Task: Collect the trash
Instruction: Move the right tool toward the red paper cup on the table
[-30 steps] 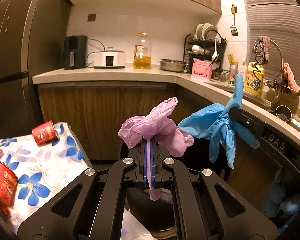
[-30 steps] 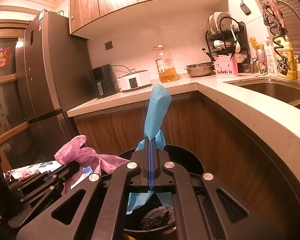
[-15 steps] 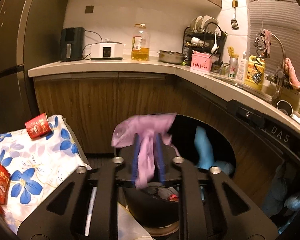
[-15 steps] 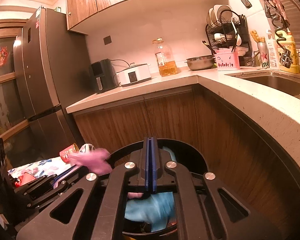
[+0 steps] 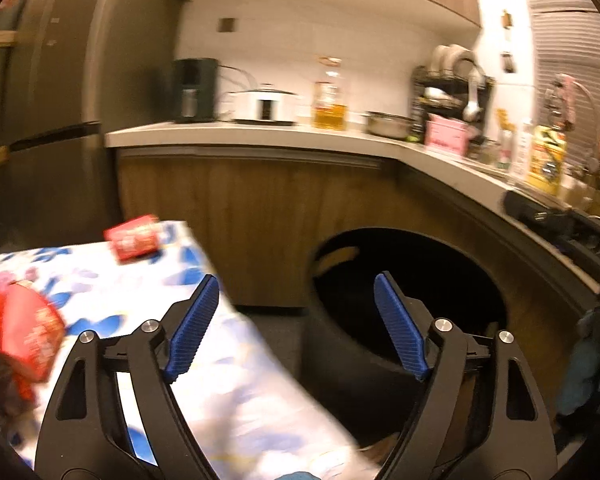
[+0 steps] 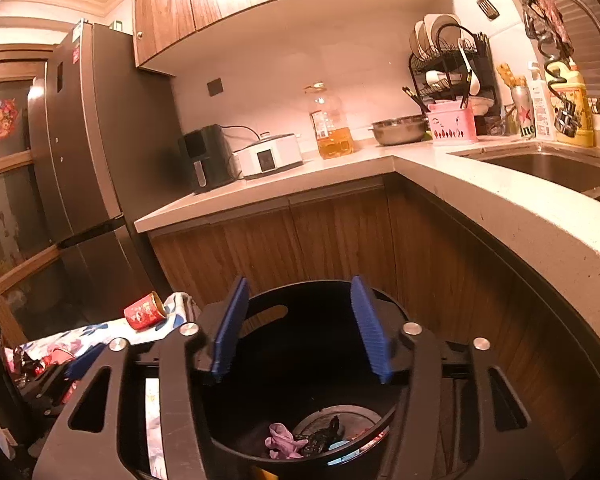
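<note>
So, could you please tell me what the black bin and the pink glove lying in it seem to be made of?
The black bin looks like moulded plastic with a dull sheen: smooth curved walls and a slot-shaped handle cut near the rim. The pink glove looks like thin disposable latex or nitrile, crumpled into soft folds at the bottom; which of the two cannot be told.

Only the letters "ine" can be read, on a green can (image 6: 525, 114) beside the sink.

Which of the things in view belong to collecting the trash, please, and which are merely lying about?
Job: black bin; pink glove inside it; red cup and red wrapper on the floral cloth.

Lying about: oil bottle, air fryer, dish rack.
</note>
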The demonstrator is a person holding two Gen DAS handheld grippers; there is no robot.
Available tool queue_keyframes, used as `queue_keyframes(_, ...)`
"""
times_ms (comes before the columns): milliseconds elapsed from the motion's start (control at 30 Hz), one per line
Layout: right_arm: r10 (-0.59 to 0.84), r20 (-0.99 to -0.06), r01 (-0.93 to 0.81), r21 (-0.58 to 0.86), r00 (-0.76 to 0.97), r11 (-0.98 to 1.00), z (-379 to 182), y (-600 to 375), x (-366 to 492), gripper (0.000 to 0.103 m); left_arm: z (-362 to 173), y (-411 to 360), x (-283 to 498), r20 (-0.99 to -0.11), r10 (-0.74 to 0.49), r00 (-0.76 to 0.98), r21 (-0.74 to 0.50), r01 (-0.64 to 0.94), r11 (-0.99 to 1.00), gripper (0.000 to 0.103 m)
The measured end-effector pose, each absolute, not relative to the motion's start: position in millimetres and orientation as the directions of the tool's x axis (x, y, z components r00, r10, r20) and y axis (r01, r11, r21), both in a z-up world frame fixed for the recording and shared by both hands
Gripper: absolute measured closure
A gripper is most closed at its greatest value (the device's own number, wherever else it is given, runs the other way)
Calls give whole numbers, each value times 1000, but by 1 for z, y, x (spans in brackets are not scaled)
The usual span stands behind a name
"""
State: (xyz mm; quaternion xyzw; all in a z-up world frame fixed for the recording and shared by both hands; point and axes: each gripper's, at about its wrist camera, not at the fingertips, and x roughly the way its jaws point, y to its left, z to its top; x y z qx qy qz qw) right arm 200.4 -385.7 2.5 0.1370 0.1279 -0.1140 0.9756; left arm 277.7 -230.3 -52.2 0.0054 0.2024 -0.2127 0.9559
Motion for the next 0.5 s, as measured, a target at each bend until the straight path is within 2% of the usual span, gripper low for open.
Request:
queue_keyframes(200,-150,-257,207,212,955,955,7,-355,208,27,-52,-168,264,-344,-232,910,-55,227,972,21)
queue_keyframes(333,-85,-240,135,202,967,970,10,-318,226,15,-50,-126,253,-319,-159,934,-71,144,987,19)
queue_keyframes(400,-47,-224,91,186,973,978,12,-294,240,12,-48,-109,248,-311,-130,941,-70,114,991,18)
queue_keyframes(433,-30,-221,72,185,975,980,11,-284,246,5,-47,-99,245,-306,-116,945,-71,99,993,17)
queue_keyframes(500,11,-226,29,175,974,984,10,-259,266,5,-45,-84,239,-295,-98,950,-74,79,994,14)
